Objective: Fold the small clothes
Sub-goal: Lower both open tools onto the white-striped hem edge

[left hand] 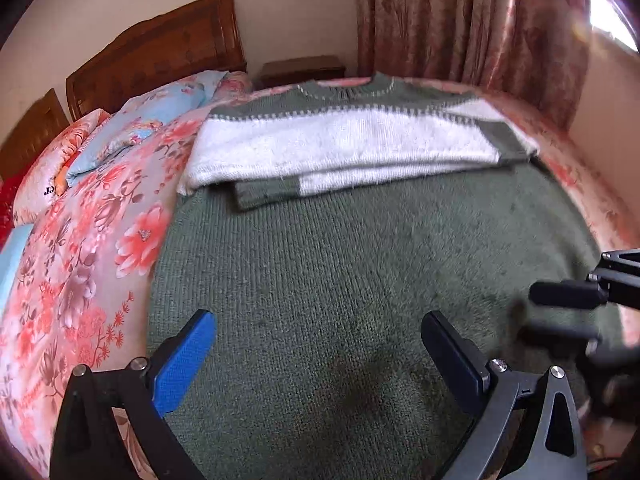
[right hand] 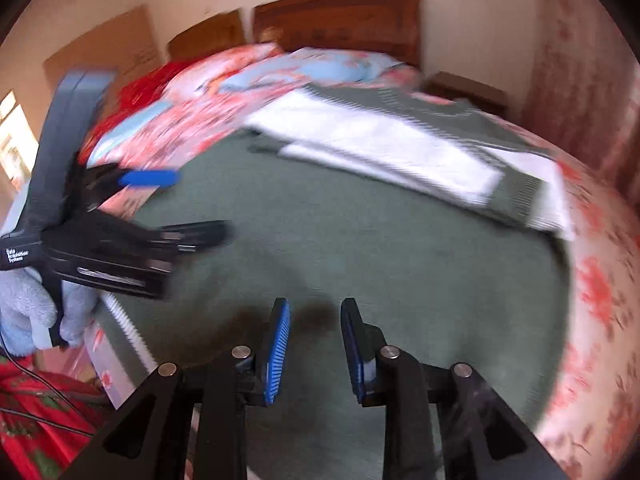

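Green and white wool makes up the sweater [left hand: 360,264], and it lies flat on the bed cover [left hand: 92,248] with pink flowers; its green body fills the near side, and its white band with the folded sleeves [left hand: 348,148] sits on the far side, by the neck hole.

Past the sweater's far edge stand the wooden headboard [left hand: 160,52] and a small dark table [left hand: 302,70]; beside the sweater, toward the headboard, lie the blue and pink pillows [left hand: 132,128]; the flowered curtain [left hand: 472,20] hangs behind the sweater's neck.

Over the sweater's near green part hangs the left gripper [left hand: 320,348]; its jaws are spread wide, with nothing between them.

Next to it, also over the sweater's green part, is the right gripper [right hand: 314,340]; its jaws stand a little way apart with a small gap, and no cloth is in the gap; this view is blurry.

A hand in a pale blue glove [right hand: 28,304] holds the left gripper just off the sweater's side edge.
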`<state>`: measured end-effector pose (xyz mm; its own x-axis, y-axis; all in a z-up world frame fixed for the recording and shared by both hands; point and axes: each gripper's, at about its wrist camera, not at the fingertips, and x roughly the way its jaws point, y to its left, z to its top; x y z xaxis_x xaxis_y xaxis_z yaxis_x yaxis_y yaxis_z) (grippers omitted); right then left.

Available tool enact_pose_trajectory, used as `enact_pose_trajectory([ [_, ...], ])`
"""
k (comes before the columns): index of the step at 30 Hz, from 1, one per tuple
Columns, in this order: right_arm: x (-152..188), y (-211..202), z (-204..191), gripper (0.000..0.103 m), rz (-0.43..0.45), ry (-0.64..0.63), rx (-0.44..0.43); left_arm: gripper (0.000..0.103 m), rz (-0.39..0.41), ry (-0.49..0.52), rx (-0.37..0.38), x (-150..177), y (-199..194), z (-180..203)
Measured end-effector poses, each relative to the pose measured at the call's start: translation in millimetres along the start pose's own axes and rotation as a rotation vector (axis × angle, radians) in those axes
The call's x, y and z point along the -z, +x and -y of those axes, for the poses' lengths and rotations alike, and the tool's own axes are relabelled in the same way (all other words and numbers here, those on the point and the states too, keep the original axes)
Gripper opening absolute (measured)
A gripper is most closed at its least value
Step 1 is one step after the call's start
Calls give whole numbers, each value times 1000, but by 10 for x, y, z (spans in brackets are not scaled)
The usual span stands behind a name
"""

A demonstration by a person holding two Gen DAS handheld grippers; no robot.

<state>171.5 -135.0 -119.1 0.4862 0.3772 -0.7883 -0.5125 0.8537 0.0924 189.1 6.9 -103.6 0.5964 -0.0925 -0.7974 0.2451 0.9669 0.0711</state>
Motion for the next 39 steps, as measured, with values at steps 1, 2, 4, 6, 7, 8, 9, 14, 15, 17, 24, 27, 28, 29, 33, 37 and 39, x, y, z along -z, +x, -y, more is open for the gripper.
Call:
enact_pose_trajectory([
  [1,16,82,-95,29,-13,-38,-6,103,-19,12,-10,51,70,19],
  [2,58,147,-185,29,-10,-78,4,103,-13,6,3,99,92,-9],
  [4,165,103,-264,29,33,-131,24,103,-17,-39,44,183,79,-112],
  [6,257,18,-216,29,-3,-140,-9,103,-30,-46,67,296,17,-222],
  [7,322,-48,-169,29,-26,-148,-21,103,-22,-27,67,403,-52,-269],
  [8,416,-126,-111,29,-41,-158,-25,103,-17,-23,77,475,-92,-326],
  [9,511,-202,-54,29,-46,-160,-26,103,-12,-25,88,546,-132,-380],
  [14,736,-471,175,28,-61,-26,-40,103,-28,-10,75,691,-298,-426],
  [15,705,-467,156,28,-76,-17,-24,103,-20,-9,80,665,-327,-384],
  [17,569,-425,23,28,-95,-38,22,103,16,-22,157,543,-417,-279],
  [24,245,-26,-536,28,-103,-211,-34,103,-57,68,101,509,-177,-34],
  [27,419,-161,-395,29,-63,-192,-88,103,-39,23,116,717,-288,-287],
  [28,496,-234,-288,28,-68,-156,-116,103,-38,14,119,791,-328,-376],
  [29,589,-322,-175,27,-74,-120,-132,103,-41,5,125,833,-355,-427],
  [33,860,-608,13,27,-105,-59,-113,103,-71,31,138,885,-403,-430],
  [37,801,-709,-50,27,-102,-62,-73,103,-53,-10,223,688,-452,-358],
  [39,670,-641,-207,27,-60,-104,-76,103,-26,-8,280,600,-463,-226],
])
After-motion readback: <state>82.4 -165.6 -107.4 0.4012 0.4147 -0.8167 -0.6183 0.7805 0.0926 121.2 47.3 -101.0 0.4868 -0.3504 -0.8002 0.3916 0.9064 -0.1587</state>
